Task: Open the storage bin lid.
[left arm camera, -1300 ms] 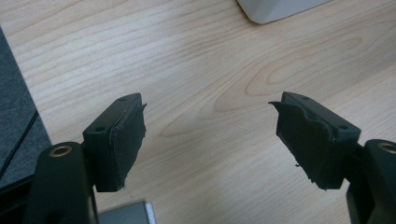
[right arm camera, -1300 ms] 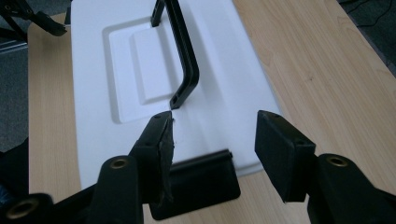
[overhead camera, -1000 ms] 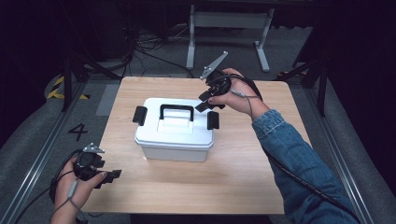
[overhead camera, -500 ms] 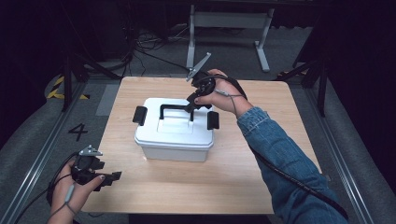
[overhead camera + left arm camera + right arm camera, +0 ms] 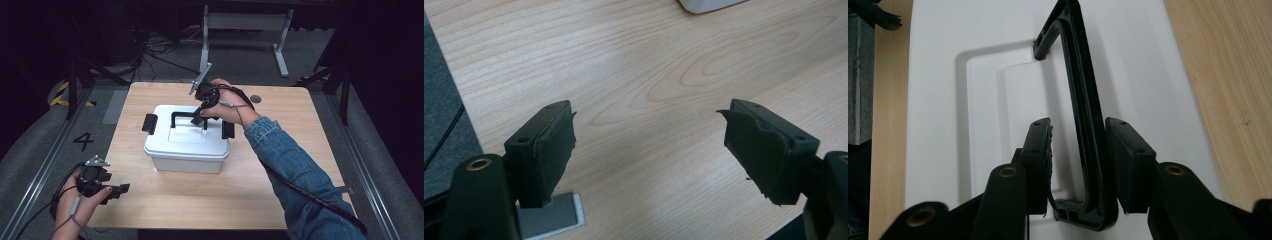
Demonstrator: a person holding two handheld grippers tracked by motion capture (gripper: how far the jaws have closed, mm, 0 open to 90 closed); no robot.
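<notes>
A white lidded box (image 5: 185,150) with a black carry handle (image 5: 182,116) and black end latches stands mid-table. My right gripper (image 5: 199,120) reaches over the lid from the far side. In the right gripper view its jaws straddle the upright handle bar (image 5: 1080,75) near one end. The right pad lies close against the bar, and a small gap remains at the left pad, so the right gripper (image 5: 1078,145) is open. My left gripper (image 5: 117,190) is held at the table's front left corner. It is open over bare wood (image 5: 649,145), with nothing between its fingers.
The wooden table (image 5: 300,150) has free room on all sides of the box. A small dark disc (image 5: 256,98) sits near the far edge. A grey plate (image 5: 549,217) lies at the table edge by the left gripper. A metal stand (image 5: 240,25) rises behind.
My right gripper has moved left from beside the box's far right end to over the lid, and its jaws are now around the handle. The left gripper has barely shifted.
</notes>
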